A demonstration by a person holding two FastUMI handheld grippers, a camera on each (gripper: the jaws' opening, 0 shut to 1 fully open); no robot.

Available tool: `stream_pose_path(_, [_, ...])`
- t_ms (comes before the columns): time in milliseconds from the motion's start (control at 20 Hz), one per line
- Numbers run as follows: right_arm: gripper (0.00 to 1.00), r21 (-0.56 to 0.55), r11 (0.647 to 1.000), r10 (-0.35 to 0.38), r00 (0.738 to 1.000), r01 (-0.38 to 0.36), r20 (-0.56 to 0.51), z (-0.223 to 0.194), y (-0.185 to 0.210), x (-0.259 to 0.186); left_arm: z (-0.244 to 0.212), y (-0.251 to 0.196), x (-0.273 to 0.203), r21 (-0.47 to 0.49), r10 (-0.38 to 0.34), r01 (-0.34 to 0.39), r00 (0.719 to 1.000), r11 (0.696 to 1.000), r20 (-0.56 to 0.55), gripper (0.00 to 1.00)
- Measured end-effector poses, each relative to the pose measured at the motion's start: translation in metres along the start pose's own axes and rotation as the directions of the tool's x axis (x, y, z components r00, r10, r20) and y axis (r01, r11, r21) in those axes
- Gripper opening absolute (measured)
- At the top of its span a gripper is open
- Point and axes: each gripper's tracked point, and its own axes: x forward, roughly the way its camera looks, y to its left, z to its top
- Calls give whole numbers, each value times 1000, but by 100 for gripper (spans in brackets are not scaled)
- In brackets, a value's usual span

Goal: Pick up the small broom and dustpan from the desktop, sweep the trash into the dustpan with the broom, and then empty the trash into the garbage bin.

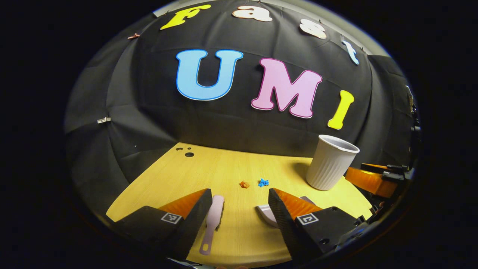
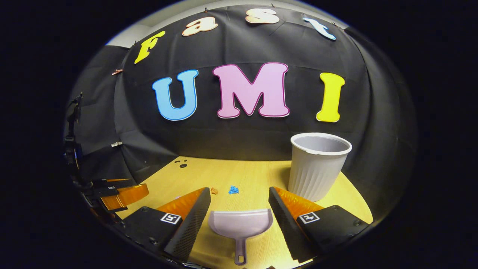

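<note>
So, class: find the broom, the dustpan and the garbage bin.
broom (image 1: 213, 218), left gripper view, on its head.
dustpan (image 2: 240, 223), right gripper view, on its scoop.
garbage bin (image 2: 315, 175), right gripper view, on its ribbed side wall.

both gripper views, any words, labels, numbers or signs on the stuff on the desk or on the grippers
None: no word, number or brand is legible on the broom, dustpan, garbage bin or desk.
Left gripper and right gripper: square black-and-white code tags on the finger blocks, which are patterns, not text.
</note>
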Motion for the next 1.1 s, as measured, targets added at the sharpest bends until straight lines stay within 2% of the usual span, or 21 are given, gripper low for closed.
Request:
stream_pose_path(300, [98, 38, 999, -24, 999, 26, -49, -15, -9, 7, -28, 22, 14, 13, 7, -6, 994, 1000, -107, 96])
stream_pose_path(500, [99, 45, 998, -48, 996, 51, -78, -25, -18, 7, -62, 35, 31, -2, 18, -19, 972, 1000, -236, 96])
stream_pose_path(600, [99, 34, 997, -60, 993, 64, -98, -34, -23, 6, -90, 40, 39, -14, 7, -12, 946, 1000, -326, 96])
stream_pose_path(850, [99, 41, 995, -81, 983, 89, -165, -60, -30, 5, -146, 56, 64, -13, 34, -47, 863, 999, -505, 96])
stream_pose_path(1100, [99, 59, 990, -111, 969, 127, -221, -79, -42, -1, -182, 68, 92, 52, 81, -61, 771, 997, -632, 96])
